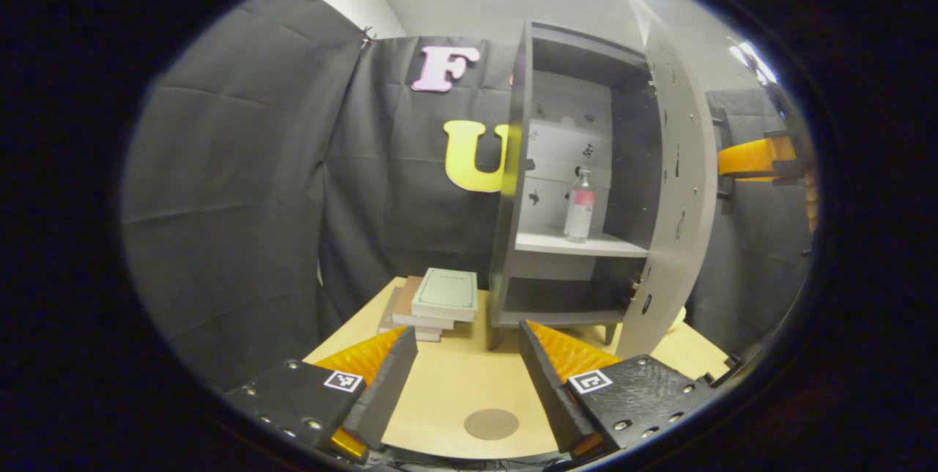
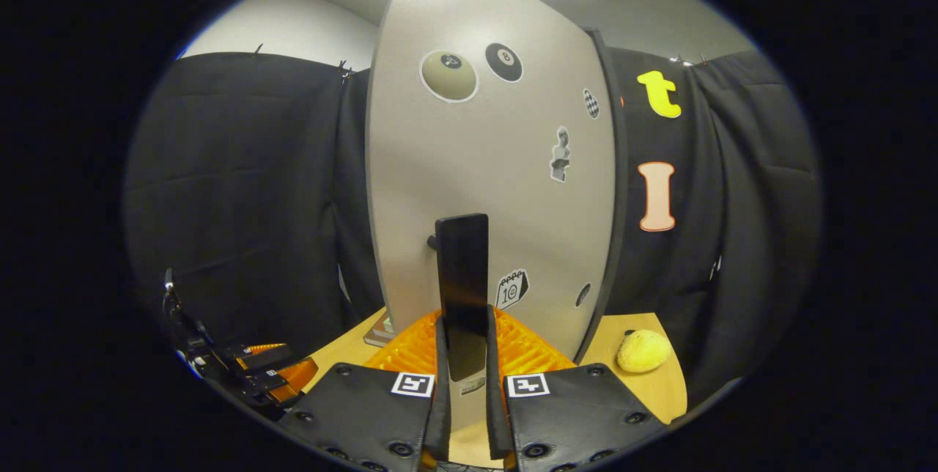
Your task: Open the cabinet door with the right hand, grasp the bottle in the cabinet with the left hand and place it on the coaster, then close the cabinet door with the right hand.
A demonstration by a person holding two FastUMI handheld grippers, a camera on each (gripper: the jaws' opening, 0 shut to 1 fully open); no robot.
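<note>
The grey cabinet door (image 1: 678, 186) stands wide open. A clear bottle (image 1: 579, 206) with a pink label stands upright on the white middle shelf inside the cabinet (image 1: 513, 186). The round brown coaster (image 1: 492, 423) lies flat on the bench, near the front edge.

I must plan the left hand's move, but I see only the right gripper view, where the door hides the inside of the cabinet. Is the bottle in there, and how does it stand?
Observer: Yes. In the left gripper view the bottle stands upright, alone, on the middle shelf of the open cabinet.
Operator: Thank you. And where is the place to set it down?
Observer: A round brown coaster lies bare on the table, near its front edge, in front of the cabinet.
</note>
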